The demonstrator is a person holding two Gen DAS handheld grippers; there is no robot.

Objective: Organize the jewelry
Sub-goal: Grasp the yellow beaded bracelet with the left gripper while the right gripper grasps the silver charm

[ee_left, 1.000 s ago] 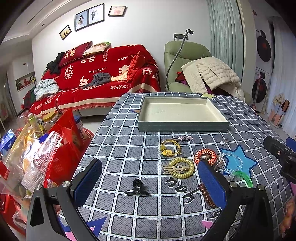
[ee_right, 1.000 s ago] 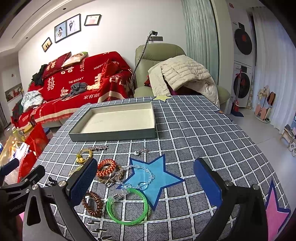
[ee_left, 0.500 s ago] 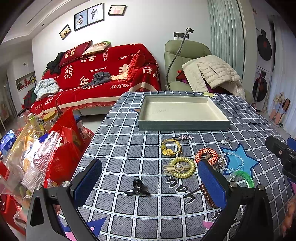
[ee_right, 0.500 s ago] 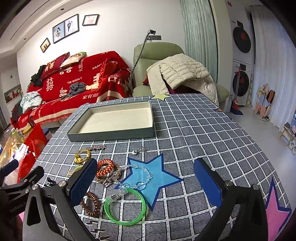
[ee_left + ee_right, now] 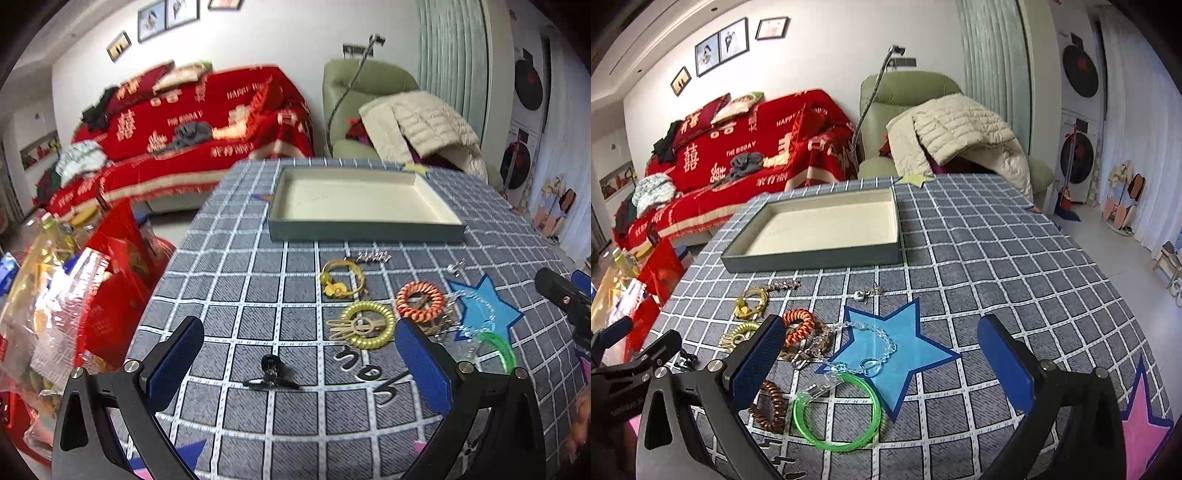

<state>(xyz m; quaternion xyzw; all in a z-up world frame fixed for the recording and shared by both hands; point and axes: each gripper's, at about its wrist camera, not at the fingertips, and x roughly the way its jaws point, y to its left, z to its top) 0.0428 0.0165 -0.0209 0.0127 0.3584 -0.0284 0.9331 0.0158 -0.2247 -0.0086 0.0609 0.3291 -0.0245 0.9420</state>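
An empty grey tray (image 5: pixel 364 232) (image 5: pixel 812 260) with a cream lining lies at the far side of the checked tablecloth. In front of it jewelry is scattered: a yellow bracelet (image 5: pixel 341 281), an orange coil ring (image 5: pixel 420 300) (image 5: pixel 798 325), a pale yellow coil ring (image 5: pixel 366 324), a black clip (image 5: pixel 271 373), a green bangle (image 5: pixel 836 410), a clear chain (image 5: pixel 866 349) and a brown coil (image 5: pixel 768 406). My left gripper (image 5: pixel 299 360) hangs open above the black clip. Open too, my right gripper (image 5: pixel 882 356) is over the green bangle and chain.
A small silver earring (image 5: pixel 866 293) and a silver hair clip (image 5: pixel 369 255) lie near the tray. Bags of snacks (image 5: pixel 62 295) stand off the table's left edge. A red sofa (image 5: pixel 738 147) and a green armchair (image 5: pixel 923 122) with a jacket are behind.
Both grippers have come a little lower and nearer the table. The left view is slightly blurred from motion. No item has shifted.
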